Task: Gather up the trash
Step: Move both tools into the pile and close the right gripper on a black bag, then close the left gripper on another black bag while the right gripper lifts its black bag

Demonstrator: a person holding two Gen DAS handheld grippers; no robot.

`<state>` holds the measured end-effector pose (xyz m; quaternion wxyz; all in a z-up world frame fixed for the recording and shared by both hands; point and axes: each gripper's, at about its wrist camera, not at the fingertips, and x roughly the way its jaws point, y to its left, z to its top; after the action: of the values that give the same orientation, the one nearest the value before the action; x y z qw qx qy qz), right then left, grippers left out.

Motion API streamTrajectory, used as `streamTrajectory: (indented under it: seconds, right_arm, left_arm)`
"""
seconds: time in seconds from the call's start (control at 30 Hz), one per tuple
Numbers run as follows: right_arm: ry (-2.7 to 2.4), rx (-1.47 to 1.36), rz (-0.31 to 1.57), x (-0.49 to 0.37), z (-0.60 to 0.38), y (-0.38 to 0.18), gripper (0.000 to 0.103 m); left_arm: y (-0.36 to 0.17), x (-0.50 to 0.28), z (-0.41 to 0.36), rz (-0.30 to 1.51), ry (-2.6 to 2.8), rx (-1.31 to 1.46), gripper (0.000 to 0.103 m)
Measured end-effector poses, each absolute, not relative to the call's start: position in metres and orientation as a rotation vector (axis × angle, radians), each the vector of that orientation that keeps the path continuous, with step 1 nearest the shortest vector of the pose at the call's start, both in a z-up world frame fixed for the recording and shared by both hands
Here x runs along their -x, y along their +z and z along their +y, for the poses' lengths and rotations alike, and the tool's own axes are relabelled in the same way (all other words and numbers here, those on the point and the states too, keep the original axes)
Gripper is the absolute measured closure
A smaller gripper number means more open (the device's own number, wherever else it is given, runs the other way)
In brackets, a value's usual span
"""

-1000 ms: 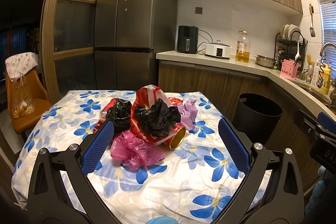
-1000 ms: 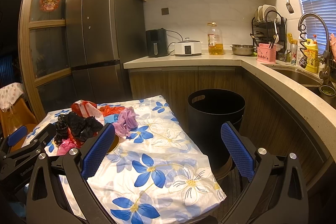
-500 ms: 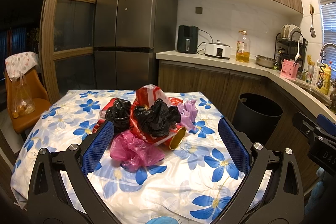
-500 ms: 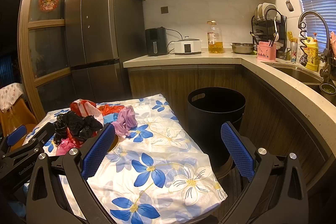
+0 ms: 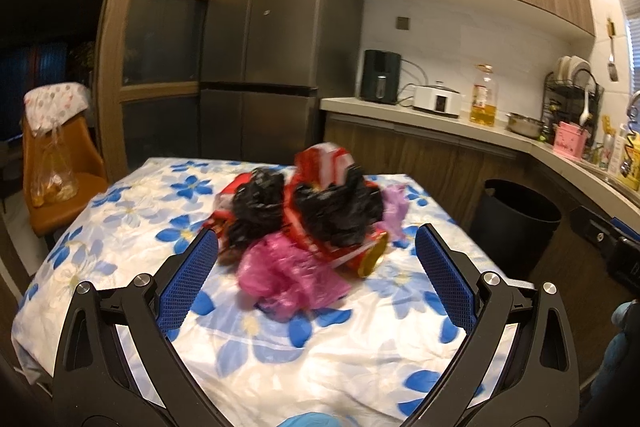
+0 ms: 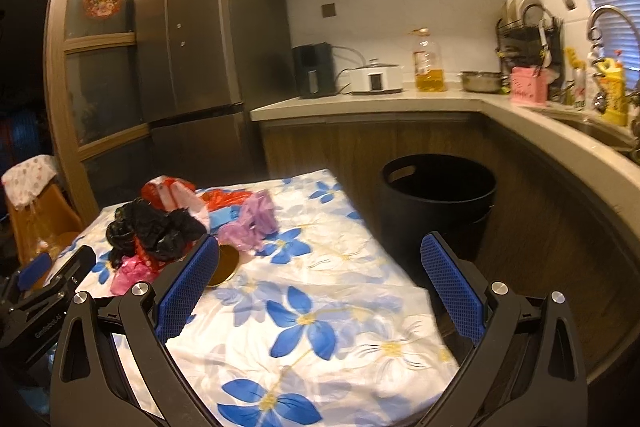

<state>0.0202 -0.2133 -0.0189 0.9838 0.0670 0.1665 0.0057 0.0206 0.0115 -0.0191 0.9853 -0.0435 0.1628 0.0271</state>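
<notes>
I am looking at the trash pile (image 5: 308, 215), heaped on the flowered counter (image 5: 120, 227) straight ahead of my left claw (image 5: 316, 267), which I am holding released with its blue pads spread wide, framing the heap so one closing could catch something. Nearest the claw is a crumpled pink plastic bag (image 5: 288, 279), lying at the front of the pile; behind it two black bags (image 5: 336, 211) are sitting on red-and-white wrapping (image 5: 324, 163), and a purple bag (image 5: 394, 207) is lying off toward the right pad. A gold-ended can (image 5: 372, 259) is poking out on its side, just beyond the pink bag.

My right claw (image 6: 320, 275) is also released and gripping nothing; I am holding it above the bare right end of the counter, with the pile off past its left pad. Beyond its right pad the black trash bin (image 6: 440, 203) is standing open on the floor beside the counter, near enough, I judge, to take each piece.
</notes>
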Motion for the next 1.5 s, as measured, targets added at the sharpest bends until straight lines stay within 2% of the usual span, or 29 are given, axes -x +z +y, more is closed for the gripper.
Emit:
streamTrajectory:
  seconds: [0.17,0.23,0.33,0.7,0.83,0.9,1.07,1.1,1.17,1.3,1.37,1.5]
  right_arm:
    - [0.065,-0.123,0.353,-0.042,-0.198,-0.031,0.005]
    - [0.101,-0.131,0.355,-0.05,-0.193,-0.035,0.005]
    - [0.17,-0.144,0.356,-0.063,-0.179,-0.039,0.011]
    - [0.425,-0.131,0.339,-0.105,-0.096,-0.04,0.016]
    - [0.444,-0.12,0.365,-0.123,-0.079,-0.046,0.03]
    - [0.453,-0.124,0.39,-0.131,-0.076,-0.051,0.041]
    - [0.473,-0.111,0.41,-0.138,-0.068,-0.058,0.085]
    - [0.476,-0.107,0.403,-0.137,-0.069,-0.059,0.09]
    - [0.475,-0.107,0.38,-0.134,-0.071,-0.056,0.094]
    - [0.466,-0.118,0.328,-0.127,-0.081,-0.046,0.095]
    - [0.46,-0.121,0.307,-0.122,-0.09,-0.041,0.095]
    - [0.437,-0.115,0.292,-0.115,-0.108,-0.038,0.095]
  left_arm:
    - [-0.03,-0.037,0.034,0.323,0.124,0.129,0.015]
    - [-0.033,-0.044,0.043,0.321,0.148,0.145,0.016]
    - [-0.04,-0.05,0.056,0.322,0.18,0.165,0.016]
    - [-0.062,-0.05,0.104,0.334,0.263,0.196,0.016]
    - [-0.065,-0.052,0.109,0.344,0.264,0.194,0.016]
    - [-0.066,-0.055,0.11,0.349,0.265,0.187,0.016]
    - [-0.063,-0.065,0.108,0.35,0.251,0.182,0.016]
    - [-0.062,-0.067,0.108,0.349,0.248,0.18,0.016]
    - [-0.061,-0.075,0.107,0.349,0.236,0.181,0.016]
    - [-0.057,-0.095,0.104,0.349,0.211,0.188,0.016]
    - [-0.057,-0.106,0.105,0.354,0.196,0.2,0.022]
    - [-0.061,-0.135,0.108,0.4,0.138,0.237,0.043]
